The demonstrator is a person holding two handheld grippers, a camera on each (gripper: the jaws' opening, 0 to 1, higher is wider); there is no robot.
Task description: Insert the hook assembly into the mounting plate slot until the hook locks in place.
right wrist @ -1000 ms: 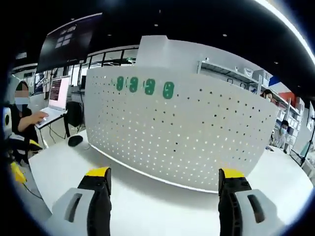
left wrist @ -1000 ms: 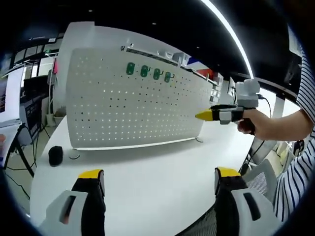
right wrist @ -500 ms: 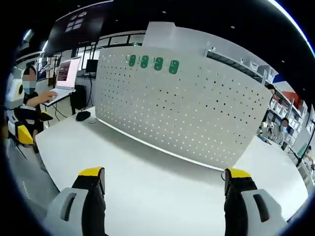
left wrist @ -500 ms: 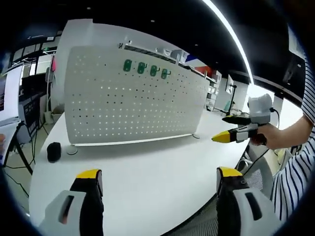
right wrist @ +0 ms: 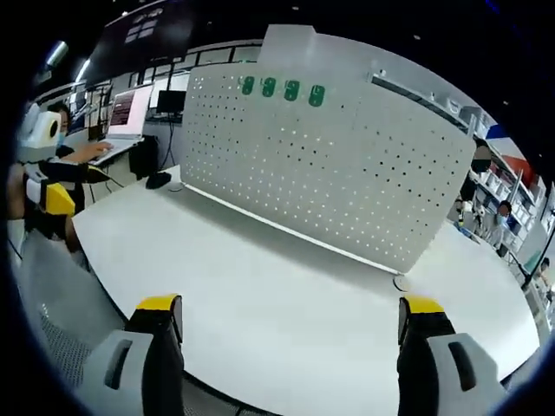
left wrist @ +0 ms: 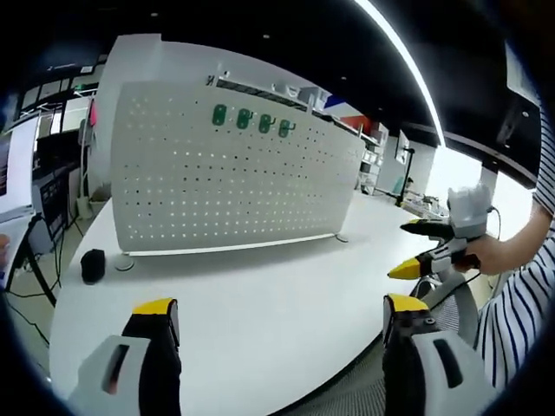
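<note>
A white pegboard mounting plate (left wrist: pixel 234 178) stands upright on the white table (left wrist: pixel 260 303). Several green hooks (left wrist: pixel 251 120) hang in a row along its top edge, also seen as green hooks (right wrist: pixel 282 88) on the mounting plate (right wrist: pixel 338 173). My left gripper (left wrist: pixel 279 314) is open over the table's near edge with nothing between its jaws. My right gripper (right wrist: pixel 290 310) is open too, well back from the board, holding nothing. From the right of the left gripper view, the right gripper (left wrist: pixel 414 251) shows in a hand, yellow tips apart. The left gripper (right wrist: pixel 52 195) shows at the left edge.
A black mouse-like object (left wrist: pixel 91 264) and a small round disc lie by the board's left end, the same object (right wrist: pixel 158 179) visible from the other side. A person works at a laptop (right wrist: pixel 121 113) beyond the table. A striped sleeve (left wrist: pixel 520 295) fills the right edge.
Both grippers have drawn back from the pegboard, which now looks smaller and farther. The right gripper has dropped low and to the right, off the table's edge. Both stay open.
</note>
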